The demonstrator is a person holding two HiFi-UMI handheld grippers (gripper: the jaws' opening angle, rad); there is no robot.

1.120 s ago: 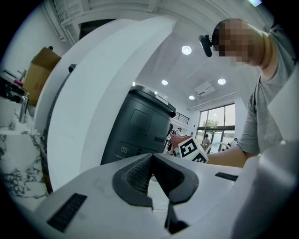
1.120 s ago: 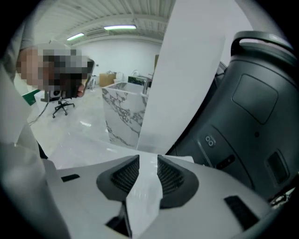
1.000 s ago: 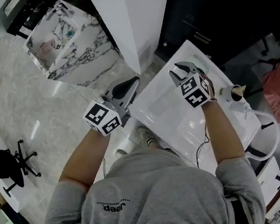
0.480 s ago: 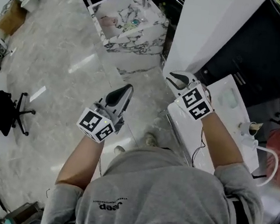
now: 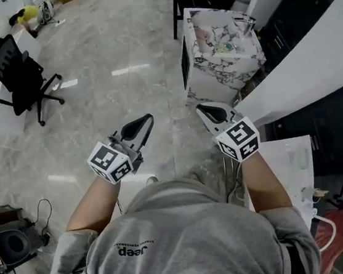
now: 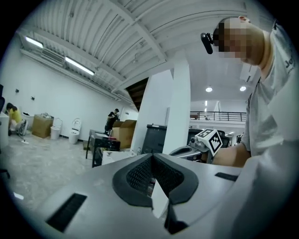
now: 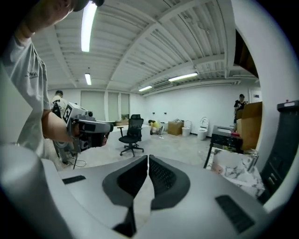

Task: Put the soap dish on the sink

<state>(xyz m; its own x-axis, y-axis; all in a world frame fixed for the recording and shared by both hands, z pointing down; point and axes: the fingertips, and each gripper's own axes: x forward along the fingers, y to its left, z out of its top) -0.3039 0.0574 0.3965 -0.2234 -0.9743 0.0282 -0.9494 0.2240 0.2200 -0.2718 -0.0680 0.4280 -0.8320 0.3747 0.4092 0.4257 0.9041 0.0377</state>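
Note:
A marble-patterned sink stands ahead on the grey floor; a pink object and a small teal one lie in its basin. I cannot pick out the soap dish for certain. My left gripper hangs over the floor, shut and empty. My right gripper is held short of the marble sink; its jaws have just been closing and stand shut with nothing between them. The marble sink lies low right in the right gripper view.
A white basin lies at my right, beside a white pillar. A black office chair stands at the left. Cables and gear sit on the floor at lower left. People and boxes are far off.
The view has swung left, away from the white basin and toward the marble sink. Both grippers left the basin and now hang over the floor. The right jaws went from open to shut.

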